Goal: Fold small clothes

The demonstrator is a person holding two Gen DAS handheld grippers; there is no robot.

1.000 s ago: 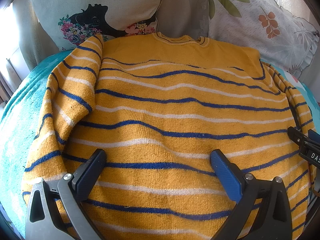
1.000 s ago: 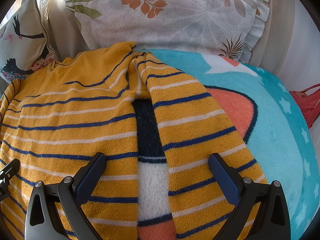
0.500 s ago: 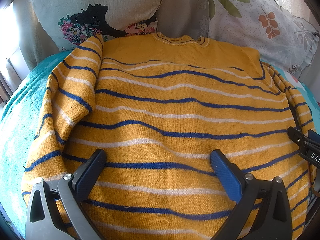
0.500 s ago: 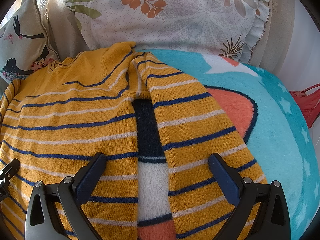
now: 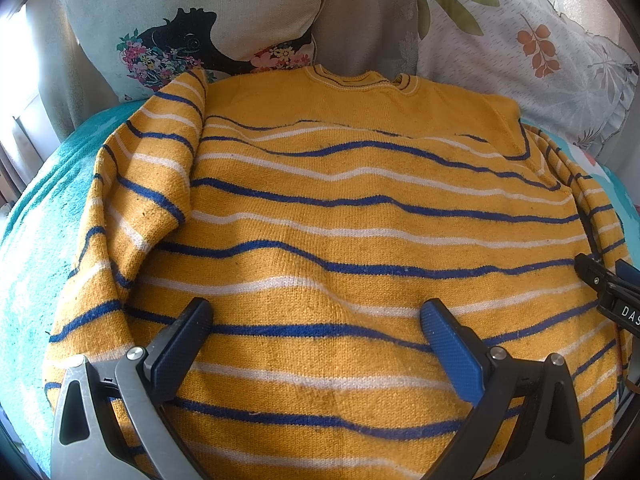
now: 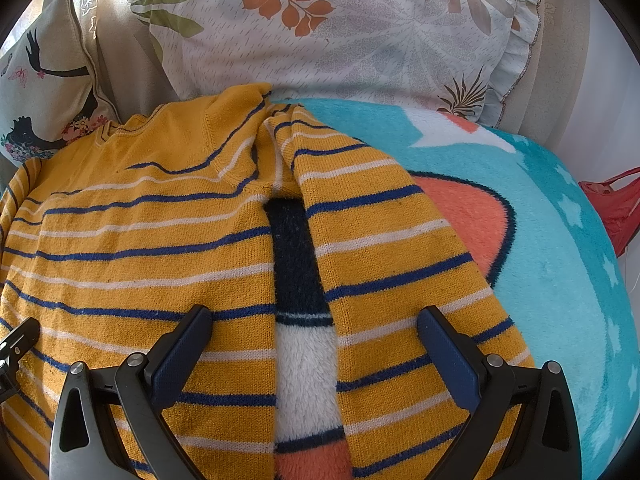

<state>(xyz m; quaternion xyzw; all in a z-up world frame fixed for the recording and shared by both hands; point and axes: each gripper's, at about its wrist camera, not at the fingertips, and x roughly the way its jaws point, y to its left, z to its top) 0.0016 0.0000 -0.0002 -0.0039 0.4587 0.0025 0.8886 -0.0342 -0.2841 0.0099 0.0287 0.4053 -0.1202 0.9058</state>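
A yellow sweater point(image 5: 340, 208) with blue and white stripes lies flat on a teal blanket point(image 5: 36, 240), collar toward the pillows. Its left sleeve point(image 5: 136, 200) runs down beside the body. In the right wrist view the sweater body point(image 6: 140, 240) is at left and its right sleeve point(image 6: 384, 264) lies alongside, with a strip of blanket point(image 6: 298, 264) showing between them. My left gripper point(image 5: 316, 320) is open, above the lower body of the sweater. My right gripper point(image 6: 314, 320) is open, above the gap between body and right sleeve. Neither holds anything.
Patterned pillows point(image 5: 192, 28) point(image 6: 340, 28) lean at the back behind the collar. The teal blanket point(image 6: 560, 260) with an orange patch extends right. A red bag point(image 6: 612, 208) is at the far right edge. The right gripper's body point(image 5: 612, 292) shows at the left view's right edge.
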